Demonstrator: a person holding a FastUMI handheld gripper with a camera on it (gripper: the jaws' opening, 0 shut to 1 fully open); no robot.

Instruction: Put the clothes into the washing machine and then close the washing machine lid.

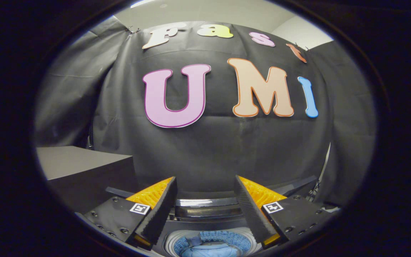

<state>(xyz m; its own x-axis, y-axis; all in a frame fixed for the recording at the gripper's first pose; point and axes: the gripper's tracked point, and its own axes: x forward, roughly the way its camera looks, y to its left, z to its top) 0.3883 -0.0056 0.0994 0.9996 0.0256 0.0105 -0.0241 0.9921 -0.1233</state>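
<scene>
- The black cloth wall (205, 150) of the booth is the biggest thing here. It hangs far beyond the fingers and has folds in it.
- A grey box-shaped block (80, 164) with a flat top stands off to the left, past the left finger. It is near the wall.
- The washing machine (209, 210) sits low down, under and just ahead of the fingers. Its dark back panel runs across between the two fingers.
- The washing machine lid (298, 184) looks to be up. A dark flat edge sticks out behind each finger, and the tub can be seen from above.
- The gripper (205, 203) is held above the machine, pointing toward the wall. Its two fingers are spread wide apart, with nothing between them.
- Each finger has a small square tag with a black and white pattern on its mount.
- The round tub (177, 242) is open, down low between the fingers. It has a pale ring around it and a wall full of little holes.
- The clothes (209, 250), something light blue, lie inside the tub. The fingers are above them and do not touch them.
</scene>
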